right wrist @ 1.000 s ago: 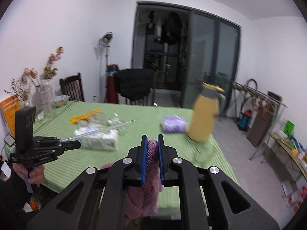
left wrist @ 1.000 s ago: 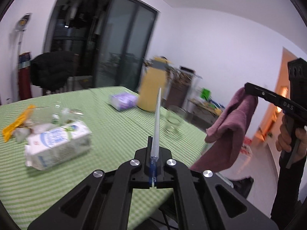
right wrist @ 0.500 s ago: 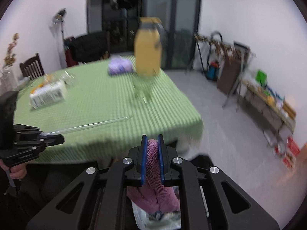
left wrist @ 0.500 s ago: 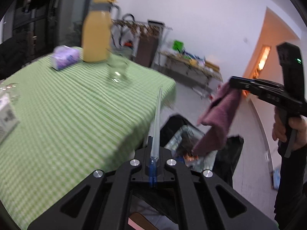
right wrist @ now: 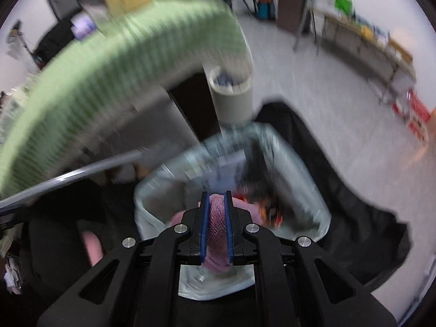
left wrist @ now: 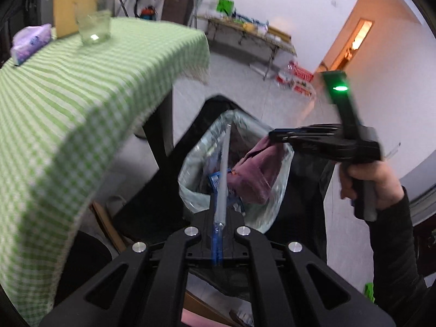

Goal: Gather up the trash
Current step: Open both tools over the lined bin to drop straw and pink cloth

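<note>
My left claw [left wrist: 218,234] is clamped on a long clear straw [left wrist: 224,174] and my right claw [right wrist: 216,226] pinches a mauve cloth [right wrist: 217,218], both just above the lined trash bin [left wrist: 283,174] below; the straw could catch the rim and fall outside.

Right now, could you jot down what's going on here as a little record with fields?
Left gripper: shut on a long clear straw that points into the bin
Right gripper: shut on a pink cloth, above the bin
Bin: lined with a clear bag, some trash already inside, on the floor beside the table
Table: green checked cloth; a glass and a purple tissue pack on it
</note>
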A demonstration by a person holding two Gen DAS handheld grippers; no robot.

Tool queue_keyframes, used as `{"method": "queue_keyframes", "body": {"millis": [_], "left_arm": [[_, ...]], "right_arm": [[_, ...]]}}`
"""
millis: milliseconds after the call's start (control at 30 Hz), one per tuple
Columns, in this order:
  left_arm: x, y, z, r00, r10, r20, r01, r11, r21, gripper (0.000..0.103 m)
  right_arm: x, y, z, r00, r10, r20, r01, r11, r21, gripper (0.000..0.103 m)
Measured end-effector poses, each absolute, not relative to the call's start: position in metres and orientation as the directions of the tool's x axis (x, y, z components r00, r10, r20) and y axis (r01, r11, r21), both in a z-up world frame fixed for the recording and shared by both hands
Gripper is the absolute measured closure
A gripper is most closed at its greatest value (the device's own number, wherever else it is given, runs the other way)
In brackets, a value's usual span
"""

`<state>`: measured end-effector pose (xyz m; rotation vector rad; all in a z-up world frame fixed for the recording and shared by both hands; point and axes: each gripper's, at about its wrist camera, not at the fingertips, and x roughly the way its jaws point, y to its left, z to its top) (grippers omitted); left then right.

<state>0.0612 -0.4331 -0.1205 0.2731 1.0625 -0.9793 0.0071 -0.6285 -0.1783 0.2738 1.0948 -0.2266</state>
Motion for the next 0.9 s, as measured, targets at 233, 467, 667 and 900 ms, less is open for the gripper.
{"method": "queue_keyframes", "body": {"millis": [233, 467, 667, 900], "left_arm": [[0.056, -0.457, -0.151, 0.085, -0.472, -0.877, 0.806, 0.551, -0.218, 0.103], [0.056, -0.489, -0.187, 0.069, -0.376, -0.924, 0.812, 0.56, -0.167, 0.103], [0.057, -0.515, -0.214, 0.049, -0.301, -0.952, 0.818, 0.559, -0.134, 0.103], [0.056, -0.545, -0.244, 0.076, -0.193, -0.978, 0.838, 0.544, -0.043, 0.103]], "right_arm": [[0.023, -0.654, -0.257, 0.281, 0.075, -0.957, 0.448, 0.871, 0.2, 0.049], [0.015, -0.672, -0.274, 0.351, 0.176, -0.92, 0.486, 0.806, 0.339, 0.039], [-0.003, -0.684, -0.27, 0.399, 0.123, -0.909, 0.511, 0.793, 0.331, 0.034], [-0.02, -0.702, -0.277, 0.501, 0.091, -0.861, 0.539, 0.745, 0.393, 0.034]]}}
